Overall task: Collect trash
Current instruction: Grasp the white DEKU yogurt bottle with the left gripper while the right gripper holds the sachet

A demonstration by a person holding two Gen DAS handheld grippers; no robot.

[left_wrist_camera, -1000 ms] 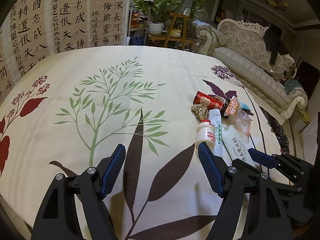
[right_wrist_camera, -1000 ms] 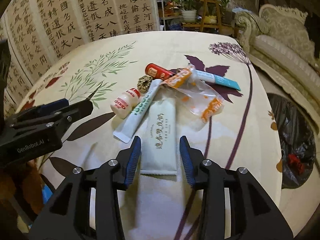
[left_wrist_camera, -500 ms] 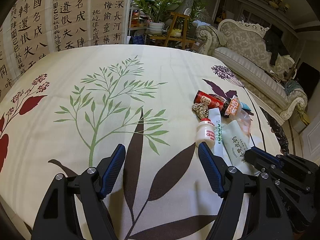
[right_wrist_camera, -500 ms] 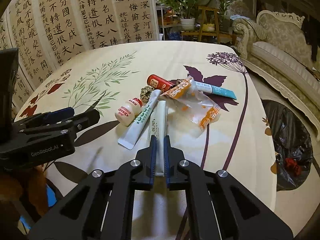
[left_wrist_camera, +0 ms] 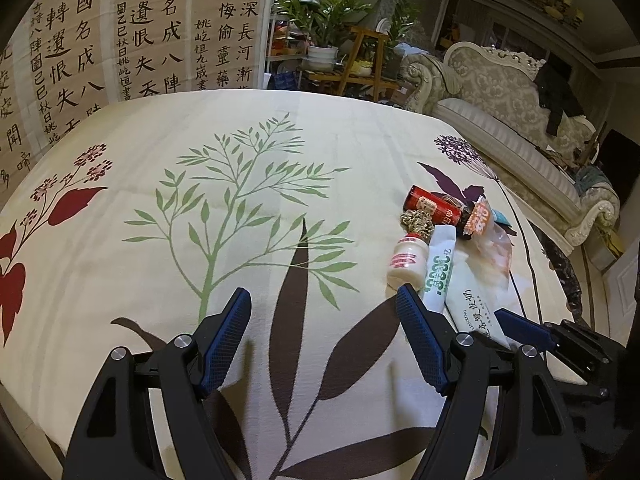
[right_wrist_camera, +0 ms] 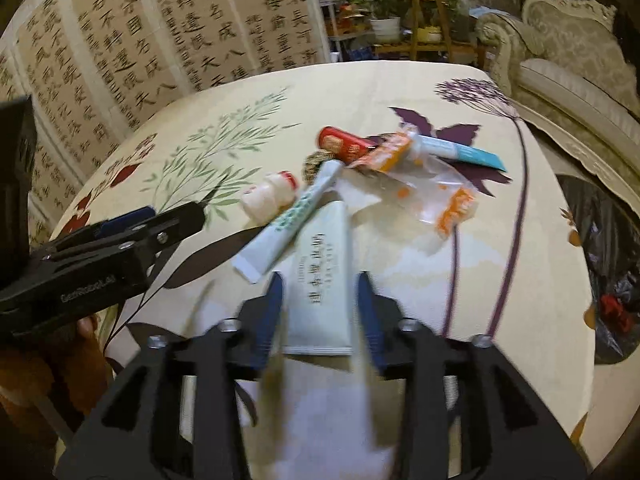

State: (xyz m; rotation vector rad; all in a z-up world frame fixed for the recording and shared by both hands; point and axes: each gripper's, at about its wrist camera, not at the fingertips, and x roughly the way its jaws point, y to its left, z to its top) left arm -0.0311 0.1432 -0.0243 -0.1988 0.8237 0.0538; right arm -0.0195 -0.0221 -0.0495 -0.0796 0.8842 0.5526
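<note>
A pile of trash lies on the floral tablecloth (left_wrist_camera: 240,152): a pale tube with Chinese writing (right_wrist_camera: 320,280), a white-green tube (right_wrist_camera: 296,216), a small white bottle (right_wrist_camera: 268,196), a red can (right_wrist_camera: 344,144), a clear orange wrapper (right_wrist_camera: 436,196) and a teal-tipped tube (right_wrist_camera: 460,152). My right gripper (right_wrist_camera: 320,312) is open, its fingers on both sides of the pale tube's flat end; the view is blurred. My left gripper (left_wrist_camera: 324,340) is open and empty over the cloth, left of the small white bottle (left_wrist_camera: 406,262).
A black trash bag (right_wrist_camera: 608,272) lies on the floor off the table's right edge. A calligraphy screen (left_wrist_camera: 120,32), plants on a wooden stand (left_wrist_camera: 352,52) and an ornate sofa (left_wrist_camera: 516,112) stand beyond the table.
My right gripper was shut on the pale tube half a second ago and now stands open around it. The tube lies flat again. The left gripper has barely moved.
</note>
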